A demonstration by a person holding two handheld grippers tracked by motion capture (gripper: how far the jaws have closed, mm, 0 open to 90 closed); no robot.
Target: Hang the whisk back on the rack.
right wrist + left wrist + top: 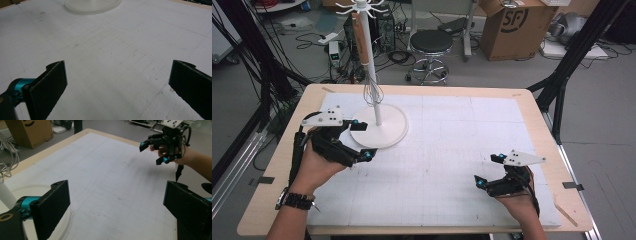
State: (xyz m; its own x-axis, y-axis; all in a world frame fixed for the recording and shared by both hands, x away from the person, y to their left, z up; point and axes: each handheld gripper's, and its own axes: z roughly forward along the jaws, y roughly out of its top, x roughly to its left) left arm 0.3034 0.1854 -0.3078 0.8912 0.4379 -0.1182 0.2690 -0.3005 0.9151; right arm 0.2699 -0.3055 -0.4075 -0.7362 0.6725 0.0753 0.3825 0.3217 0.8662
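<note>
Beside left claw (360, 138), round white stand base (384, 134)

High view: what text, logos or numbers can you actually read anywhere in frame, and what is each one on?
"SF" in a black ring: on the side of the cardboard box on the floor behind the table.
Small lit display on the power strip on the floor left of the stand: too small to read.
The white mat bears only grid lines, no text.
</note>
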